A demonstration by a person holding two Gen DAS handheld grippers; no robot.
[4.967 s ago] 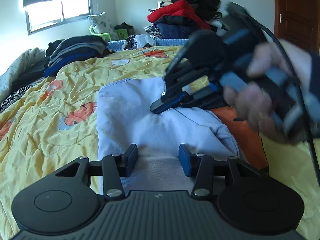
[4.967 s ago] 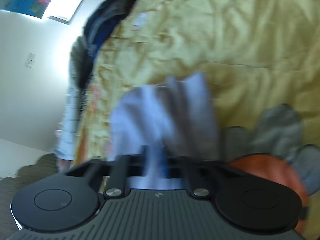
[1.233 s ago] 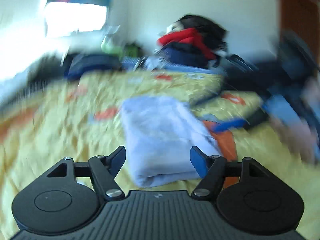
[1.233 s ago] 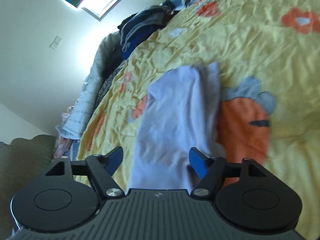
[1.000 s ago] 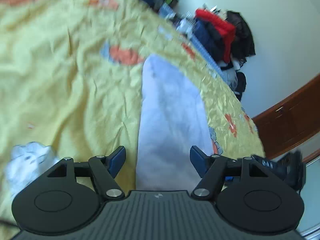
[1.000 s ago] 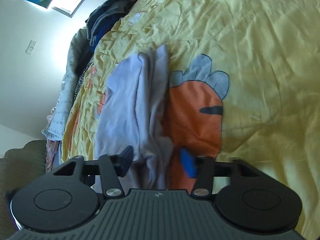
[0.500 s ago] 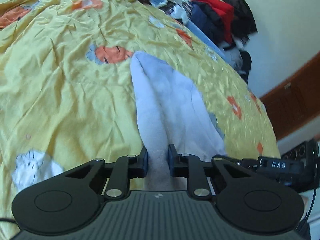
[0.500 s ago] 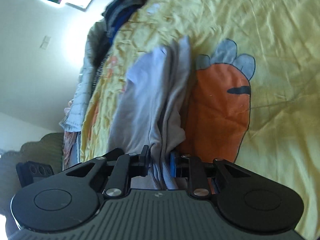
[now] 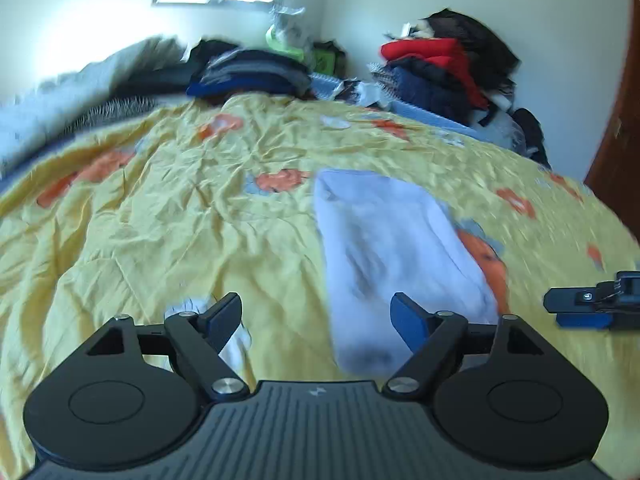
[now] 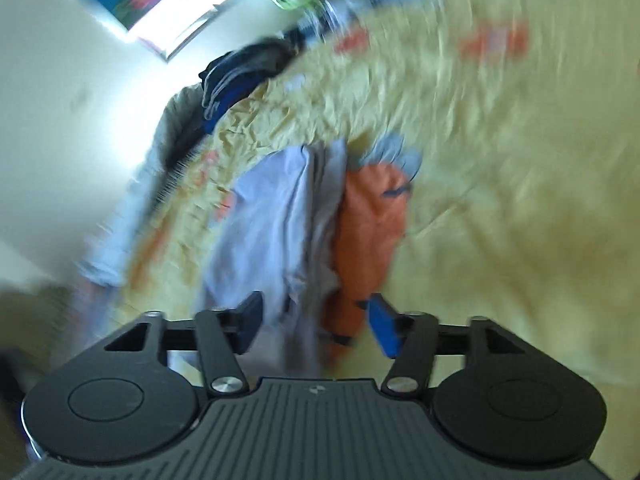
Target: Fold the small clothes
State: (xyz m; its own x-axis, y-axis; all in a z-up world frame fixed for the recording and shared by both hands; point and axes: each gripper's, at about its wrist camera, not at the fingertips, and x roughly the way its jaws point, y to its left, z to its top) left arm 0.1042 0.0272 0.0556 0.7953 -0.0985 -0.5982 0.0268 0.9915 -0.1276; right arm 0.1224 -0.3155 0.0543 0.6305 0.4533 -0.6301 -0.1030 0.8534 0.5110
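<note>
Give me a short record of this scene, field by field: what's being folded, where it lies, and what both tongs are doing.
garment: pale lilac garment, folded into a long strip
surface: yellow bedspread with orange cartoon prints
left tongs: jaws opening, nothing pressed between the pads
right tongs: jaws opening, cloth seen between them, not pinched
background: clothes piles at the far side of the bed
image quality: both views motion-blurred

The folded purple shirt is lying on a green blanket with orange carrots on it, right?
Not quite. The blanket is yellow, not green; the left wrist view shows it plainly. The rest holds: the folded purple shirt lies on it, and an orange carrot print sits right beside the shirt.
</note>
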